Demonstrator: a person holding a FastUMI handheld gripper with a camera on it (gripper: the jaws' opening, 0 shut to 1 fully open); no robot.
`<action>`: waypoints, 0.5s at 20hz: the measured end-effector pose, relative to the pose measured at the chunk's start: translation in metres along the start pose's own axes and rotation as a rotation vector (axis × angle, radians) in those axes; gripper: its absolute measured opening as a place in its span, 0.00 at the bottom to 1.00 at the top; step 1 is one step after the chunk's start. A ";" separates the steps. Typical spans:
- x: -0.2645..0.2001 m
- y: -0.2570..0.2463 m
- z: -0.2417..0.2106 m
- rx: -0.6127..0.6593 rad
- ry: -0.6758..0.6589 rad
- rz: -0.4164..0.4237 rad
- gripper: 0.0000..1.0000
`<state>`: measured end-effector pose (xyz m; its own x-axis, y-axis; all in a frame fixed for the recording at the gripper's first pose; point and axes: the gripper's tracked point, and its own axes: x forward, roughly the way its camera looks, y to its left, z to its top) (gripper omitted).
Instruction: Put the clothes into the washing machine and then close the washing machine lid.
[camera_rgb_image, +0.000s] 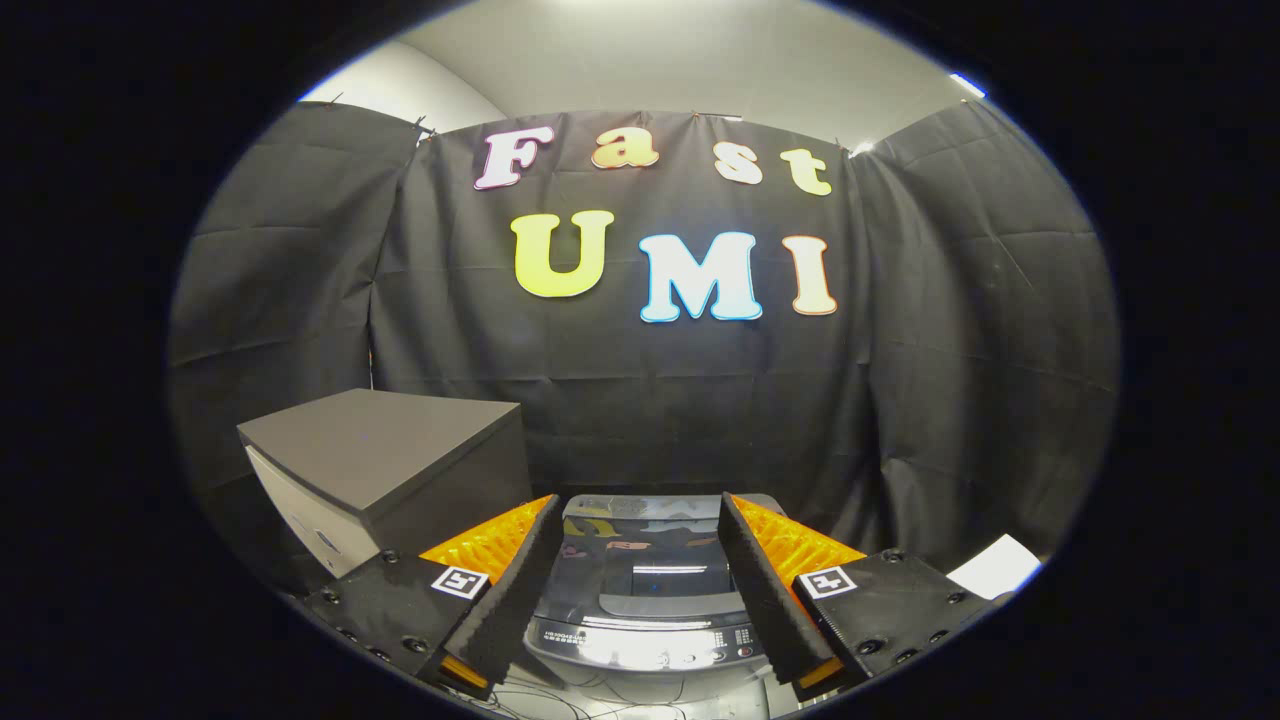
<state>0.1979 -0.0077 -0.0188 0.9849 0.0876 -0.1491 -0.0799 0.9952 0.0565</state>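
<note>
A grey top-loading washing machine (640, 600) stands below and just ahead of my gripper (638, 520), seen between the two fingers. Its glossy lid (640, 560) lies flat and down, with a control strip along the near edge. My gripper is open, its fingers wide apart, with nothing between them. No clothes can be made out here.
A dark box-shaped cabinet (385, 465) stands to the left of the machine, higher than its top. Black cloth walls close the booth behind and on both sides. A white sheet (995, 565) lies low to the right. Cables (560, 700) run on the floor before the machine.
</note>
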 end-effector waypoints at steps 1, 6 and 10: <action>-0.011 0.001 0.001 -0.003 -0.008 -0.002 0.97; -0.068 0.001 0.008 0.003 -0.045 -0.017 0.97; -0.113 -0.001 0.011 0.006 -0.070 -0.039 0.97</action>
<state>0.0884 -0.0192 0.0086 0.9956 0.0455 -0.0821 -0.0408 0.9975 0.0579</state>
